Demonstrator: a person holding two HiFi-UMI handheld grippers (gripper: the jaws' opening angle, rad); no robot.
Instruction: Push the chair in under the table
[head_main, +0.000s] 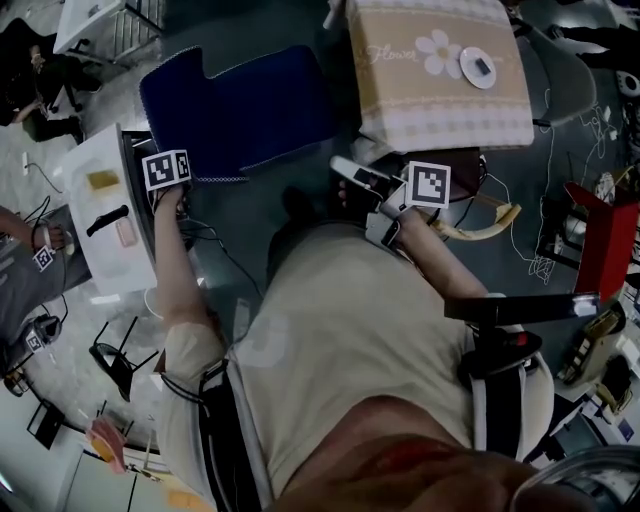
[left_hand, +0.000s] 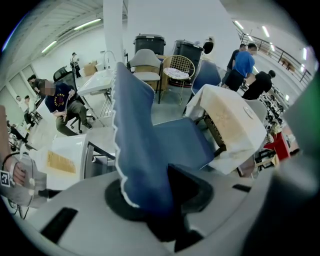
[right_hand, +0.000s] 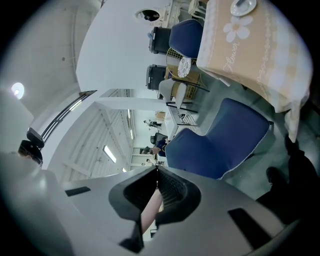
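The left hand-held gripper (left_hand: 150, 192) is clamped on the top edge of the blue chair (head_main: 240, 105), with the backrest fabric pinched between its jaws. The right hand-held gripper (right_hand: 157, 175) hangs near the corner of the table (head_main: 400, 105), jaws closed together on nothing. The chair stands on the floor just beside this table, its seat not under the top. A round white dish (head_main: 478, 67) sits on the beige flowered cloth. A white table (head_main: 100, 215) crowds the chair's other side. Cables (head_main: 540, 262) and a red box (head_main: 605, 240) lie off to the right.

Workshop hall — ceiling strip lights (left_hand: 87, 24), floor cables (head_main: 545, 255).
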